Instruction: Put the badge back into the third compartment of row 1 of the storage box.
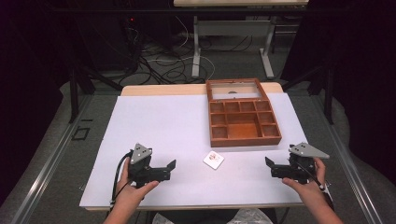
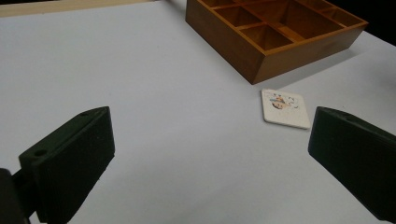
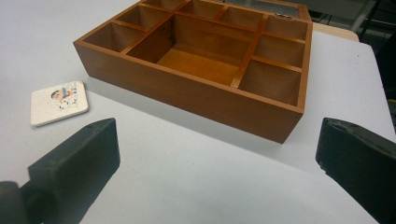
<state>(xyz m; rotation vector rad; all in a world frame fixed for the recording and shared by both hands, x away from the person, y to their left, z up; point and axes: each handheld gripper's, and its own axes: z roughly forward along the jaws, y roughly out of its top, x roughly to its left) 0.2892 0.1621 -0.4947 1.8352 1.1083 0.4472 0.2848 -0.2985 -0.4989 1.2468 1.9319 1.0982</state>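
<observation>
Both grippers, left (image 1: 171,168) and right (image 1: 269,165), stand wide and empty; tile (image 1: 213,159) lies outside the box (image 1: 246,140), so nothing appears started.

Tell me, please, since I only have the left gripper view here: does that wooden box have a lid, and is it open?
Observer: Yes. In the high view the wooden box has a glass-paned lid swung open behind it.
Operator: Thank you. Where is the right gripper?
Observer: The right gripper is near the table's front edge, right of the small card, jaws wide apart and holding nothing.
Operator: Is anything in the big middle compartment?
Observer: No. The right gripper view shows its floor bare.
</observation>
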